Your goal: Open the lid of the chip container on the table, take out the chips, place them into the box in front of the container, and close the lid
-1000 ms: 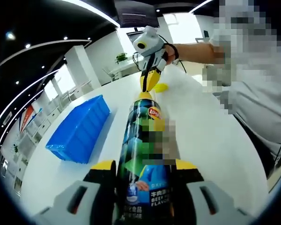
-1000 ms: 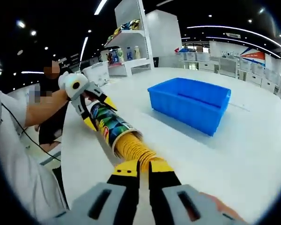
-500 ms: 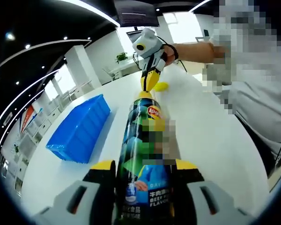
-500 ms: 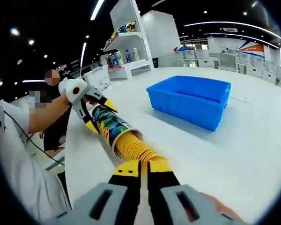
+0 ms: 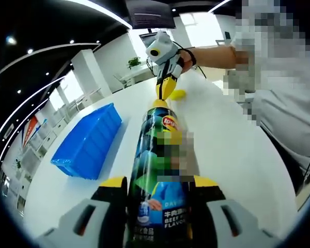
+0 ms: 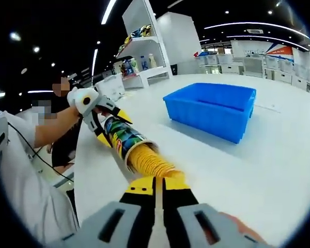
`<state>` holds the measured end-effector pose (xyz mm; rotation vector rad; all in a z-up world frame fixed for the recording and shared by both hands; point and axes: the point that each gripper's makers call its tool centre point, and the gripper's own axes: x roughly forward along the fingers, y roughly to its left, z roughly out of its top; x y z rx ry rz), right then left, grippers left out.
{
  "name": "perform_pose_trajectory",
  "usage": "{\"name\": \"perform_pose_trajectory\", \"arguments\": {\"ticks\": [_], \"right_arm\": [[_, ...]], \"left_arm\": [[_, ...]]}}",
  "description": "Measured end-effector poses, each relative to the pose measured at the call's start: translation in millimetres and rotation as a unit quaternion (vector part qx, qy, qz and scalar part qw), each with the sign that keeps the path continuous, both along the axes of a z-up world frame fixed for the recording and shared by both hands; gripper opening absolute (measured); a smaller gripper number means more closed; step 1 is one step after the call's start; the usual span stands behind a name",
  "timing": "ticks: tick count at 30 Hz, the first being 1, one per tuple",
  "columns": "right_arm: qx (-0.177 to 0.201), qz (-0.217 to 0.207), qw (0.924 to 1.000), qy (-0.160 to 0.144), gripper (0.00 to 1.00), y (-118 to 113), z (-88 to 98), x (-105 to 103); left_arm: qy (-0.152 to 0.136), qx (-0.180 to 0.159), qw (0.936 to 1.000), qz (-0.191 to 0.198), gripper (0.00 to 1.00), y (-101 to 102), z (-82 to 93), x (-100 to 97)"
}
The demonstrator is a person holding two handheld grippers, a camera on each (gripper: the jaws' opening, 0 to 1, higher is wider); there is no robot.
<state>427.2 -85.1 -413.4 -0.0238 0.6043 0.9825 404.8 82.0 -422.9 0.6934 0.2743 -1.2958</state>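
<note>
A dark green chip can lies lengthwise between the jaws of my left gripper, which is shut on its lower body. A stack of yellow chips sticks out of the open mouth of the can. My right gripper is shut on the outer end of that stack. In the left gripper view the right gripper hangs just beyond the can's far end, held by a hand. The left gripper grips the can's far part in the right gripper view. The blue box stands open to the right.
A yellow lid-like disc lies on the white table beside the can's mouth. The blue box sits left of the can. A person in a light shirt stands at the table's right edge. Shelves stand behind.
The right gripper has drawn a touch farther from the can's mouth with the chips. The can stays held in the left gripper.
</note>
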Motion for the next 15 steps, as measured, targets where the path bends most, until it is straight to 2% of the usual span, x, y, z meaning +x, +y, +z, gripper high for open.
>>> {"name": "perform_pose_trajectory", "arguments": {"ticks": [4, 15], "right_arm": [[0.011, 0.006, 0.9999, 0.011, 0.02, 0.0, -0.7, -0.6], [0.032, 0.006, 0.9994, 0.016, 0.02, -1.2, 0.8, -0.8]], "left_arm": [[0.001, 0.002, 1.0, 0.0, 0.49, 0.1, -0.1, -0.1], [0.001, 0.001, 1.0, 0.001, 0.49, 0.3, -0.7, 0.1]]}}
